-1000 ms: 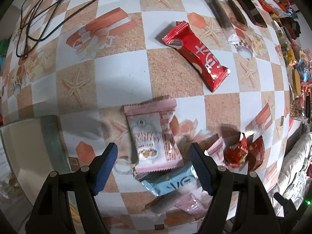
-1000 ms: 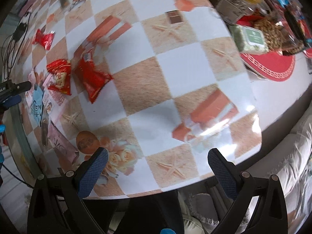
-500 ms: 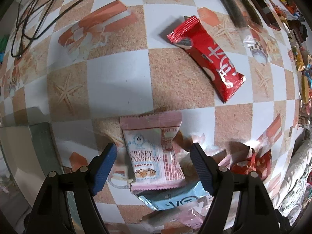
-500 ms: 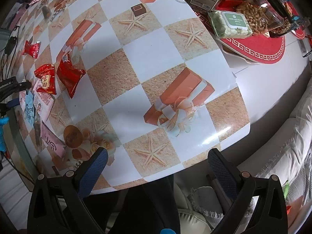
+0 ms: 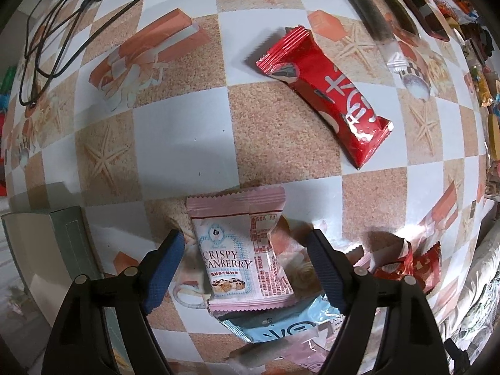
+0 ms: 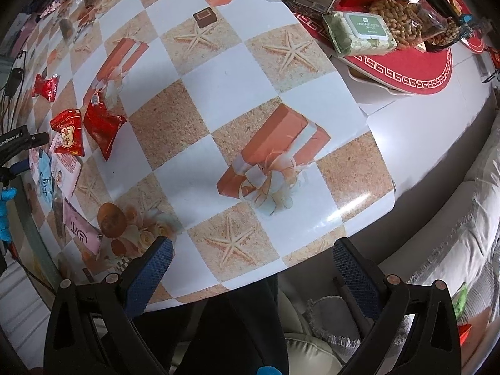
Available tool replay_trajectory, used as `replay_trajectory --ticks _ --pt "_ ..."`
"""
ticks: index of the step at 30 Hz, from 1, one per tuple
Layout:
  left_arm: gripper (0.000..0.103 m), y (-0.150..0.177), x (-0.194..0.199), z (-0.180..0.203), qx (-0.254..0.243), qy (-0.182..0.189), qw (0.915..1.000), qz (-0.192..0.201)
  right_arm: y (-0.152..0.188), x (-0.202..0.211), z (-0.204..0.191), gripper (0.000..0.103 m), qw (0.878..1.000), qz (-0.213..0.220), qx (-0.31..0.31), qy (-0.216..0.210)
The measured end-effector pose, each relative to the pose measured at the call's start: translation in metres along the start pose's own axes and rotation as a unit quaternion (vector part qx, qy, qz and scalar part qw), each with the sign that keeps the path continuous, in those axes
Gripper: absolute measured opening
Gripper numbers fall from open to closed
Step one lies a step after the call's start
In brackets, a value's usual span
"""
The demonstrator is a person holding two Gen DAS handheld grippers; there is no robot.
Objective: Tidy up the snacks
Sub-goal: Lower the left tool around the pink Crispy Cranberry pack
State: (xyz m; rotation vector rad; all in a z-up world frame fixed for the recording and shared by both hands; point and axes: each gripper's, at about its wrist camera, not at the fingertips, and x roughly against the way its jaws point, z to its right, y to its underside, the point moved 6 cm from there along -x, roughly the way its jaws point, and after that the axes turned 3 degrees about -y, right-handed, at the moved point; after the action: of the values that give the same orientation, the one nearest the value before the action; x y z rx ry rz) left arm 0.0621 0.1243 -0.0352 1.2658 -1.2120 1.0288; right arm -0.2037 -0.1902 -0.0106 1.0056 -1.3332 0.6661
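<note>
The left gripper [image 5: 247,256] is pointed straight down over the tabletop [image 5: 175,137], its jaws spread wide, and they have just been opening a little further. Between the blue pads [image 5: 162,268] the pink packet [image 5: 243,250] is framed, lying flat and printed "Crispy Cranberry"; a gap is seen on either side, so it is not being pinched. Under the packet's near end a blue packet [image 5: 281,328] is partly covered, and a pale stick pack [image 5: 265,348] is laid across that one, close to the table's near edge. To the right of the pads, crumpled red wrappers [image 5: 418,265] are piled. Further in, well apart from the pink packet, a long red bar [image 5: 328,93] is set diagonally. Towards the far right corner two dark sticks [image 5: 368,15] in clear wrap are lined up. At the far left corner black cables [image 5: 56,40] are looped. Off the left edge a grey-green box [image 5: 47,250] is seen.

The right gripper [image 6: 253,275] is held over the near edge of the tabletop [image 6: 231,100], jaws wide apart with nothing between them. In its view the same cluster is found at the left edge: red wrappers [image 6: 97,125], the blue packet [image 6: 45,181] and a pink stick pack [image 6: 79,234]. At the far right a red mat [image 6: 406,68] is seen, carrying a green wipes pack [image 6: 359,32] and a bag of nuts [image 6: 403,25].
</note>
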Motion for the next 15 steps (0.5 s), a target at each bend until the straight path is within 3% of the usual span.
replay_trajectory --ticks 15 --pt "0.084 0.0019 -0.0050 -0.0034 -0.002 0.000 1.0000 0.000 -0.0006 -0.0010 -0.0041 0.103 1.000 -0.004 0.010 0.001"
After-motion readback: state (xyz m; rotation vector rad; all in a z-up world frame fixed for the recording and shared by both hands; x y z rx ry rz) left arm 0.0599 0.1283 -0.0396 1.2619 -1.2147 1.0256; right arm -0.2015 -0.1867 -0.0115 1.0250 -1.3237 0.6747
